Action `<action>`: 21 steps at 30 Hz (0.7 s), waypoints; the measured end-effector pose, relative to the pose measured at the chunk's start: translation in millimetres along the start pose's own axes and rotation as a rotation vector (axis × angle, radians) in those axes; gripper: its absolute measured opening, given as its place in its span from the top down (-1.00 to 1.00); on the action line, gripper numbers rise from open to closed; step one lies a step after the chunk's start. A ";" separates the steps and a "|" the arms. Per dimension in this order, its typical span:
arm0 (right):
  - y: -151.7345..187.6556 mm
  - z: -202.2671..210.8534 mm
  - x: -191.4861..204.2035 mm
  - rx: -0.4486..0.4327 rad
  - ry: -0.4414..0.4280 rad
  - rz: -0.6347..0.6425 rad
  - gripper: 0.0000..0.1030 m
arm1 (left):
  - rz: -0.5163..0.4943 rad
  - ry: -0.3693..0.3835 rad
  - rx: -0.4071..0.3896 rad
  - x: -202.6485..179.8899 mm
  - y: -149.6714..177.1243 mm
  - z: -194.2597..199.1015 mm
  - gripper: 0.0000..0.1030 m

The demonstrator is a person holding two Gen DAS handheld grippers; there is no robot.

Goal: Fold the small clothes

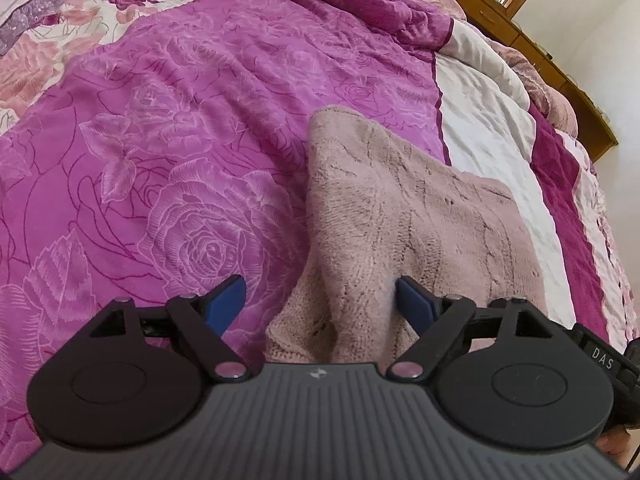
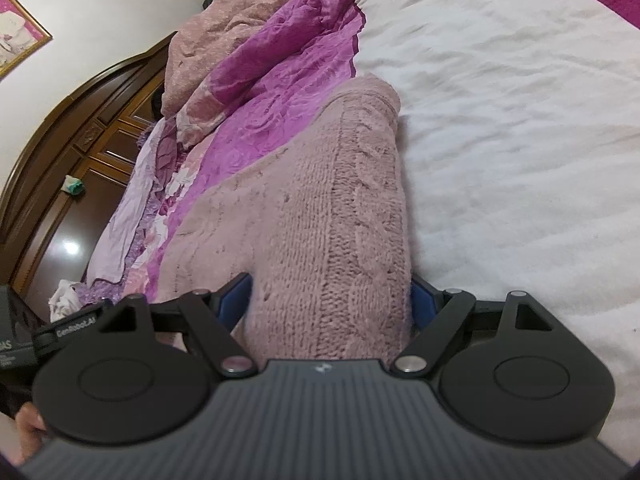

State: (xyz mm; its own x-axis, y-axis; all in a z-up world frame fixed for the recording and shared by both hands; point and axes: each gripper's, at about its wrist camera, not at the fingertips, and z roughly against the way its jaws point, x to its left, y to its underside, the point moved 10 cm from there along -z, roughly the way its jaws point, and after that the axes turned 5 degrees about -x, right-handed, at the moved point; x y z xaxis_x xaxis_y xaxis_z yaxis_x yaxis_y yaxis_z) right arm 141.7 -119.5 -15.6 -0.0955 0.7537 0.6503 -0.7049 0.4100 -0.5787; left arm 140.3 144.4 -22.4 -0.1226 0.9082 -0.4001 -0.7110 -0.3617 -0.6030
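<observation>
My left gripper [image 1: 318,300] has its jaws spread wide, with the pink knit sweater [image 1: 400,232] lying loose between them; nothing is clamped. My right gripper [image 2: 332,300] is spread about as wide, straddling a thick bunched fold of the sweater [image 2: 332,208] without pinching it. The sweater lies on the bedspread [image 1: 160,140], across its purple and white parts. I judge a fold is being set up; next both must close on the fabric. "DAS" shows on the left tool, "GenRobot.AI" on the right.

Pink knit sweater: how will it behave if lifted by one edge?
Probably floppy: the pink knit sweater already sags in soft folds between the right tool pads. Likely stretchy, given its loose cable knit. The fuzzy yarn probably grips rather than slips.
</observation>
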 end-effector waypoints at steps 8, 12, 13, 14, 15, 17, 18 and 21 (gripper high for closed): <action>-4.9 -7.7 4.7 0.017 -0.047 -0.026 -0.24 | 0.044 0.149 0.013 -13.5 3.8 -14.1 -0.47; -14.9 0.8 9.6 0.003 -0.079 -0.046 0.01 | 0.061 0.201 0.017 -25.9 5.0 -13.9 -0.01; -18.8 5.0 11.8 -0.002 -0.105 -0.071 0.03 | 0.069 0.211 0.014 -27.0 4.5 -11.5 0.03; -22.4 8.8 13.8 -0.005 -0.127 -0.094 0.04 | 0.080 0.227 0.013 -28.6 4.0 -8.3 0.08; -26.6 13.2 16.5 -0.011 -0.143 -0.110 0.05 | 0.093 0.245 0.011 -30.9 3.3 -4.2 0.11; -34.6 21.5 22.7 -0.020 -0.165 -0.117 0.06 | 0.111 0.276 0.006 -38.4 2.0 3.9 0.17; -38.5 25.9 25.7 -0.026 -0.174 -0.115 0.06 | 0.120 0.296 0.006 -43.5 2.1 8.7 0.19; -54.6 49.7 31.4 -0.060 -0.195 -0.093 0.06 | 0.140 0.347 0.014 -66.5 6.4 17.7 0.19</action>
State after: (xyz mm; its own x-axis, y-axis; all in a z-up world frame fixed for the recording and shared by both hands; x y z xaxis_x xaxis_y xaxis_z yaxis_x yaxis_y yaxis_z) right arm 142.2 -143.7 60.8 -0.1703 0.6004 0.7814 -0.6746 0.5070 -0.5366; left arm 131.7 85.4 12.5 0.0210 0.7235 -0.6900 -0.7135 -0.4726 -0.5173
